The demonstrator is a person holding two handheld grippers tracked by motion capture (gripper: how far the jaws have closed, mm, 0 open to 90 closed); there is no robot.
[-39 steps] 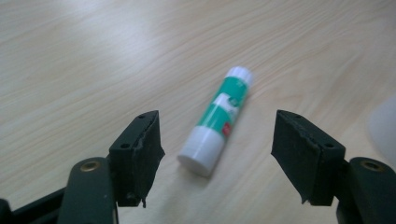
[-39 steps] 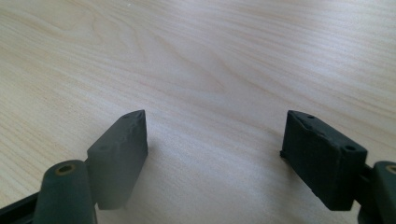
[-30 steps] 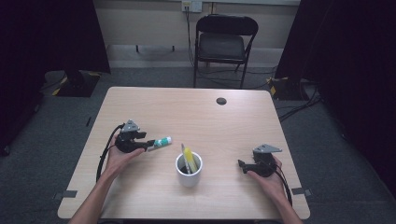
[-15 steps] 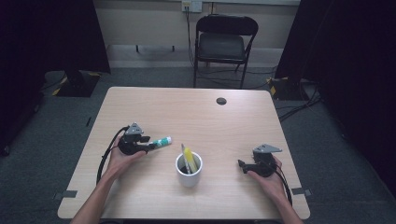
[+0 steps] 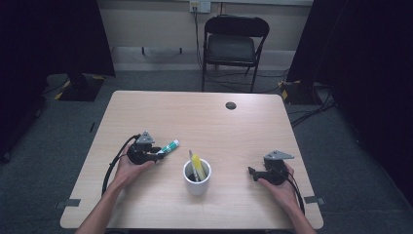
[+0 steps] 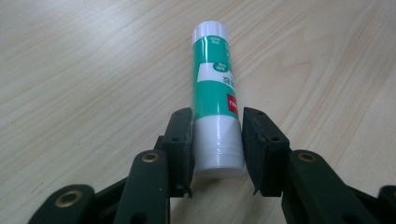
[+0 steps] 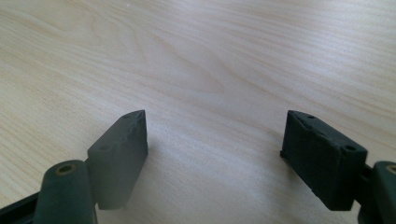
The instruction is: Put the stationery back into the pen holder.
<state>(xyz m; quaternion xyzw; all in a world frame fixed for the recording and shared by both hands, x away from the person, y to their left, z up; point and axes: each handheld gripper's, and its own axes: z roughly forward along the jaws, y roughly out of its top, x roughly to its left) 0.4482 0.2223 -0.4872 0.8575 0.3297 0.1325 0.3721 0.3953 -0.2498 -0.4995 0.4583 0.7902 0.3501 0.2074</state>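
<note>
A green and white glue stick [image 5: 170, 145] lies on the wooden table [image 5: 204, 122], left of centre. My left gripper [image 5: 158, 153] is at its near end. In the left gripper view the jaws have just been closing, and both pads [image 6: 182, 140] now touch the white base of the glue stick [image 6: 215, 93], which rests on the wood. My right gripper [image 5: 251, 171] sits near the table's right front with its jaws pointing left. In the right gripper view that gripper [image 7: 215, 149] is open over bare wood with nothing between its jaws.
A white mug [image 5: 197, 184] stands between the two hands, with a yellow marker [image 5: 196, 162] and another pen upright in it. A black round cable port [image 5: 231, 105] sits near the far edge. A dark folding chair [image 5: 234, 39] stands beyond the table.
The left gripper's jaws have narrowed around the near end of the glue stick, with the hand shifting only slightly. The right hand and the mug have not moved.
</note>
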